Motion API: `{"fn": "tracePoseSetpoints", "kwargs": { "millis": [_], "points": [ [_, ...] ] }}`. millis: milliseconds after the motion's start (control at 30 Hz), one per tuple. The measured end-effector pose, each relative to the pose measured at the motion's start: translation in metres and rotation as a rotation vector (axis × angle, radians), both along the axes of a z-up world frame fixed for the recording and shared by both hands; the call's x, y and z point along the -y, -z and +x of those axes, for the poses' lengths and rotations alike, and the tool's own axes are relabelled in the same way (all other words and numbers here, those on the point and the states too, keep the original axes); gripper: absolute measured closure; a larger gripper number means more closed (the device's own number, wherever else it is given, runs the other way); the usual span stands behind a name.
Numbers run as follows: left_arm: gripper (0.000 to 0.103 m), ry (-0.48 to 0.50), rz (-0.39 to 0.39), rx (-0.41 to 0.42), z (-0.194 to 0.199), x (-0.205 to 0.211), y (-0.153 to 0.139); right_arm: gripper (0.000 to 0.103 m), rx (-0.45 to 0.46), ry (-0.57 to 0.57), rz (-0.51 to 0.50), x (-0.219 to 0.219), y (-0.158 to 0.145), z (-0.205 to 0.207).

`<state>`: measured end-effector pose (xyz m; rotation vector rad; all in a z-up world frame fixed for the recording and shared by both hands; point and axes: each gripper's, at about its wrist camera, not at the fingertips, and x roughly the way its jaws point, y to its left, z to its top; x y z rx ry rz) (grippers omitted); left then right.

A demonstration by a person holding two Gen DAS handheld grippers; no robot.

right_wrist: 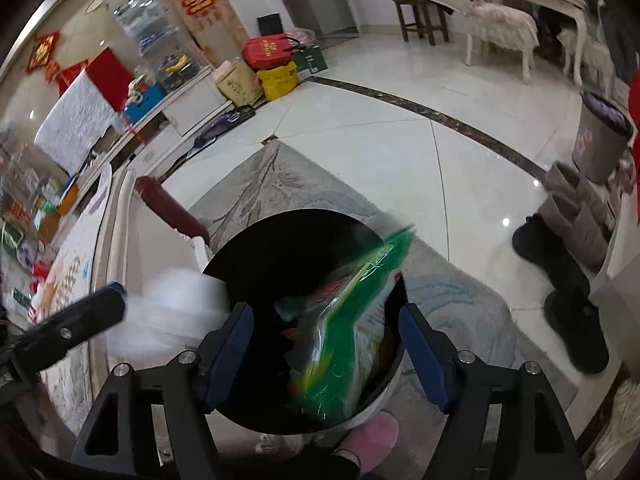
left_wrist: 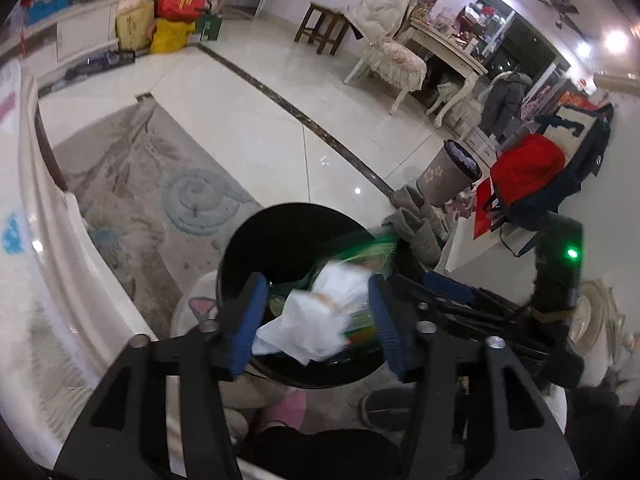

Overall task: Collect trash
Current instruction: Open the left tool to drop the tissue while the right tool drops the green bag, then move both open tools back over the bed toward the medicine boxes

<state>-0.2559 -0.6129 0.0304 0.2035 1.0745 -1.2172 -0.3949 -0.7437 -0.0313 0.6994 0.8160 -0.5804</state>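
Observation:
A black round trash bin [left_wrist: 280, 236] stands on the floor below both grippers; it also shows in the right wrist view [right_wrist: 296, 236]. My left gripper [left_wrist: 318, 312] is open above the bin, with a crumpled white tissue [left_wrist: 316, 320] blurred and loose between its blue pads. A green plastic wrapper [right_wrist: 344, 340] is blurred in the bin's mouth, between the fingers of my open right gripper [right_wrist: 326, 344]. The right gripper shows at the right of the left wrist view [left_wrist: 452, 286], and the left gripper's finger and the white tissue [right_wrist: 176, 308] at the left of the right wrist view.
A grey patterned rug [left_wrist: 132, 184] lies under the bin. A white table edge [left_wrist: 52, 216] runs on the left. A grey bin [left_wrist: 448, 172], boots [right_wrist: 568, 264], red bags [left_wrist: 524, 172], chairs [left_wrist: 392, 56] and a wooden stool [left_wrist: 322, 26] stand around. Pink slippers [right_wrist: 372, 436] are below.

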Motion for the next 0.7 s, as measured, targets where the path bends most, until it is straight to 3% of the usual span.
{"fn": "tracePoseSetpoints", "kwargs": {
  "millis": [233,400,700],
  "points": [
    [0.05,-0.042,0.038,0.006,0.007,-0.019,0.001,0.03,0.014,-0.031,0.007,-0.01,-0.004,-0.005],
    [0.05,-0.084,0.046,0.101,0.009,-0.045,-0.01,0.03,0.021,-0.055,0.004,-0.024,-0.006,0.005],
    [0.05,-0.175,0.044,0.194,0.02,-0.09,-0.021,0.03,0.013,-0.136,-0.05,-0.061,-0.022,0.032]
  ]
}}
